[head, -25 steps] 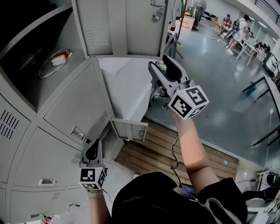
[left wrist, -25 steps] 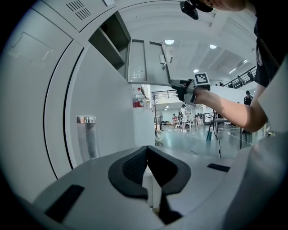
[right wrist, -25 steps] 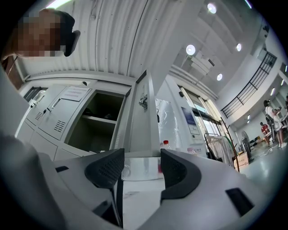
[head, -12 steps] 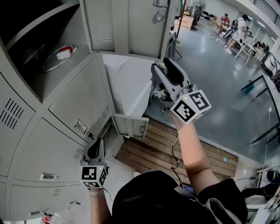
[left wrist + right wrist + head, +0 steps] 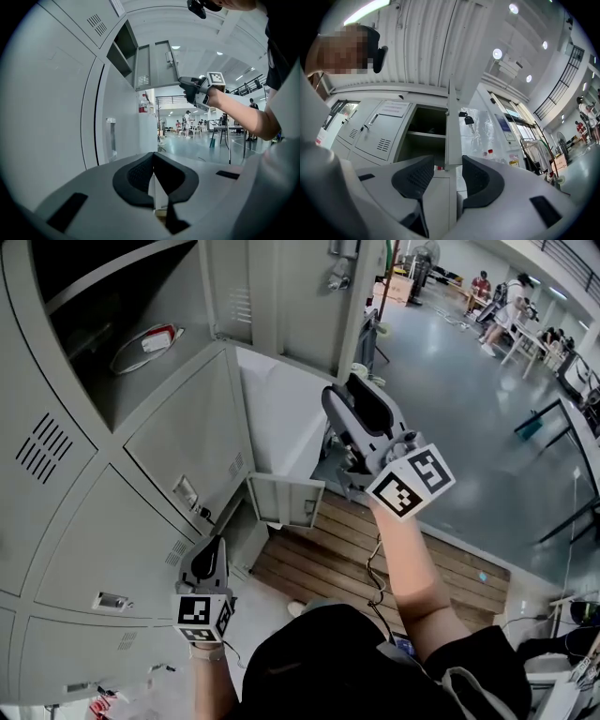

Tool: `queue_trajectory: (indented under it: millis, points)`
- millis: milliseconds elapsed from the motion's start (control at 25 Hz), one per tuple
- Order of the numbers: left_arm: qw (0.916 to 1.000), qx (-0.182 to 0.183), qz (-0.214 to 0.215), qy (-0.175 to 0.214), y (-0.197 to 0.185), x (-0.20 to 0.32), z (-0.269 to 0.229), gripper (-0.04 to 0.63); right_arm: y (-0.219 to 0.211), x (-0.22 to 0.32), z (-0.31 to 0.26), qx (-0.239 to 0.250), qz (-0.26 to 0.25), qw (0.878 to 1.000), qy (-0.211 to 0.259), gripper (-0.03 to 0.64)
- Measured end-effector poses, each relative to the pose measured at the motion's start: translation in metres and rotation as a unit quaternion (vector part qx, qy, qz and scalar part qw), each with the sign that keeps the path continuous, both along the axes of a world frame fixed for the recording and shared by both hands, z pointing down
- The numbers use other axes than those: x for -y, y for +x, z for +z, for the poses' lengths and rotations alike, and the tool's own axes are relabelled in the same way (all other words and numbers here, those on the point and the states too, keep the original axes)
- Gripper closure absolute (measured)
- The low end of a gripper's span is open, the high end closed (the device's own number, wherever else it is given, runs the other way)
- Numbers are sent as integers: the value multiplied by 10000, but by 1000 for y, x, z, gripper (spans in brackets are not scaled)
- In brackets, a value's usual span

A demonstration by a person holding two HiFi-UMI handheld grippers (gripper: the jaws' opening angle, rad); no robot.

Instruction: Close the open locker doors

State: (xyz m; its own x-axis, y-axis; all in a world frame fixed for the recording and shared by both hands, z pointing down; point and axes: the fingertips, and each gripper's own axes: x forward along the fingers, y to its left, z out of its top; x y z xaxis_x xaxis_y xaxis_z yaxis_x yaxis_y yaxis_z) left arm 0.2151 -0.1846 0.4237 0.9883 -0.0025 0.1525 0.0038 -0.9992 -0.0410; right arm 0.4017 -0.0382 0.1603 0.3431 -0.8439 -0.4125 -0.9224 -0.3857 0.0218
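Note:
The upper locker's grey door stands swung out, keys hanging from its lock. Inside that locker lies a red and white thing with a cable. My right gripper is raised just below this door. In the right gripper view the door's edge lines up in the gap of my right gripper. Its jaws have just been closing, and the pads stand clear of the edge. A small lower door also hangs open. My left gripper sits low by the locker fronts, and its pads meet on nothing.
A white cabinet stands beside the lockers, with wooden decking at its foot. Grey floor stretches right to tables and people far off. From the left gripper view, the raised door and the right gripper show overhead.
The locker bank has slid right in the head view as I moved along it. Both grippers have shifted with me; the right one stays just under the raised door.

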Motion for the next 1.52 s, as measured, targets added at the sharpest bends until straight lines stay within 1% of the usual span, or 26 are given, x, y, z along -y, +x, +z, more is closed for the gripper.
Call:
queue_trajectory:
  millis: [240, 400, 640, 760, 960, 1160, 1320, 1520]
  points:
    - [9999, 52, -117, -32, -24, 9, 7, 577, -51, 23, 0, -263, -323, 9991, -93, 422]
    - [9996, 71, -278, -28, -39, 20, 10, 577, -81, 44, 1, -452, -599, 9971, -160, 422]
    - [9980, 72, -628, 30, -59, 38, 8, 577, -109, 78, 1, -418, -1116, 9928, -77, 422]
    - [9959, 72, -897, -5, -71, 47, 7, 577, -117, 96, 1, -405, -1393, 9894, -66, 422]
    - [9892, 134, -1462, -24, -94, 68, 12, 577, -126, 129, -1, -369, -1831, 9824, 23, 420]
    - [9813, 194, -1917, -25, -115, 83, 15, 577, -134, 161, -1, -369, -2223, 9743, 41, 420]
    - [9731, 207, -2295, -42, -131, 96, 17, 577, -141, 187, -3, -368, -2529, 9668, 53, 420]
    - [9629, 347, -2672, -127, -148, 106, 21, 577, -141, 212, -9, -299, -2778, 9600, 192, 420]
